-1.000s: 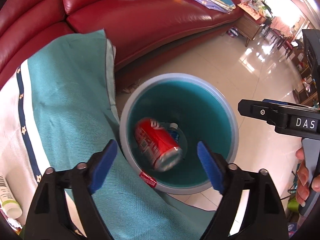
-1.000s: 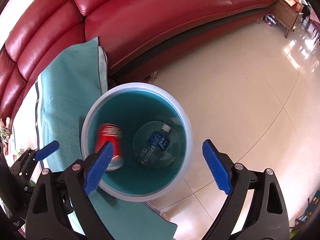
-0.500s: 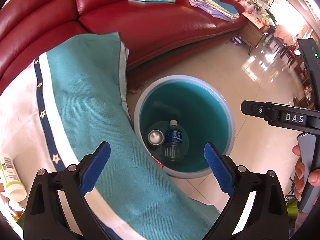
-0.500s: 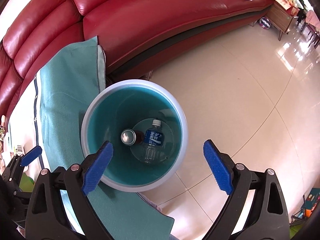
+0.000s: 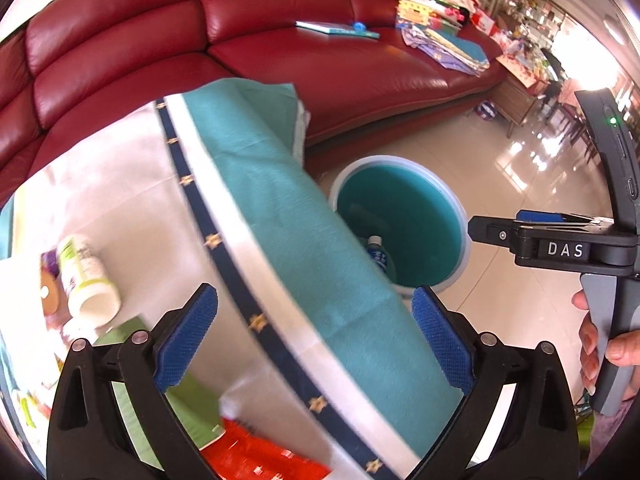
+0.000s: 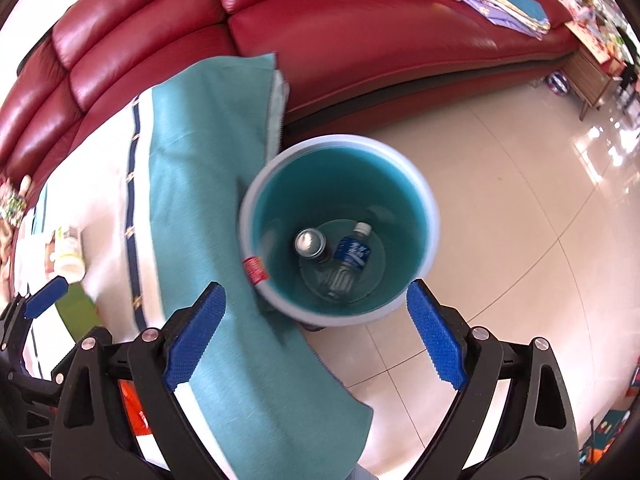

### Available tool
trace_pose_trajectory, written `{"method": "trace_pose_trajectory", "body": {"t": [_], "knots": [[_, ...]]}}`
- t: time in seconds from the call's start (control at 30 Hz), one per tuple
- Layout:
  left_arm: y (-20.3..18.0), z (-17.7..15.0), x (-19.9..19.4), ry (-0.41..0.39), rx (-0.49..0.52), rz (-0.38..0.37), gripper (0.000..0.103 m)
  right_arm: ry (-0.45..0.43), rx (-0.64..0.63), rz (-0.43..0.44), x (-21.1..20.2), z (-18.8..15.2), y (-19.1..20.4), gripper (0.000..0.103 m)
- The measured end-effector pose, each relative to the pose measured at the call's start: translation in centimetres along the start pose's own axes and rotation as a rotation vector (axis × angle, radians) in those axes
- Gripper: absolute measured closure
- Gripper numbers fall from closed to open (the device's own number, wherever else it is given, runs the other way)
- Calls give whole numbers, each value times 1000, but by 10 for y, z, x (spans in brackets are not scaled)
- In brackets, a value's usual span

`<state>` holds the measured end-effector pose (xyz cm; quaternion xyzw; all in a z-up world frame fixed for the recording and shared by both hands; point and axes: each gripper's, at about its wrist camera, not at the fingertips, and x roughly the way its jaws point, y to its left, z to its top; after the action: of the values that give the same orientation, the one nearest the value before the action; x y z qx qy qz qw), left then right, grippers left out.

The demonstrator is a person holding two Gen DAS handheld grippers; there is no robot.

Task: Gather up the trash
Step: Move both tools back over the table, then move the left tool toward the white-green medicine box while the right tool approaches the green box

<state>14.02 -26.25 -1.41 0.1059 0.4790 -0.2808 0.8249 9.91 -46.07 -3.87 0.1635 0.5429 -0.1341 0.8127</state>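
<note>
A teal bin stands on the tiled floor beside the cloth-covered table. In it lie a drink can, end up, and a clear water bottle with a blue label. My right gripper hangs open above the bin's near rim, holding nothing. My left gripper is over the table's teal and white cloth; its jaws are opening with nothing between them. On the table are a white bottle, a green packet and a red packet.
A red leather sofa curves behind the table and bin, with a book and folded fabrics on its seat. Glossy floor tiles stretch to the right. A hand grips the right tool's handle.
The red can dropped into the bin and settled end up beside the bottle. Both grippers rose and drew back from the bin toward the table, bringing the table's items into the left view.
</note>
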Motion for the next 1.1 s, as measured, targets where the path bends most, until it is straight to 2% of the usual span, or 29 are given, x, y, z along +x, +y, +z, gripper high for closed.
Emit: {"method": "trace_pose_trajectory", "body": {"t": [0.27, 0.57, 0.87, 1.1], "knots": [[61, -59, -55, -40, -99, 63, 4, -1, -118, 22, -12, -42, 74, 15], [138, -128, -97, -55, -246, 133, 4, 4, -246, 53, -18, -89, 158, 15], [205, -186, -117, -62, -416, 189, 4, -1, -348, 79, -14, -123, 237, 15], [237, -216, -113, -41, -539, 182, 4, -26, -402, 46, -6, -133, 285, 15]]}}
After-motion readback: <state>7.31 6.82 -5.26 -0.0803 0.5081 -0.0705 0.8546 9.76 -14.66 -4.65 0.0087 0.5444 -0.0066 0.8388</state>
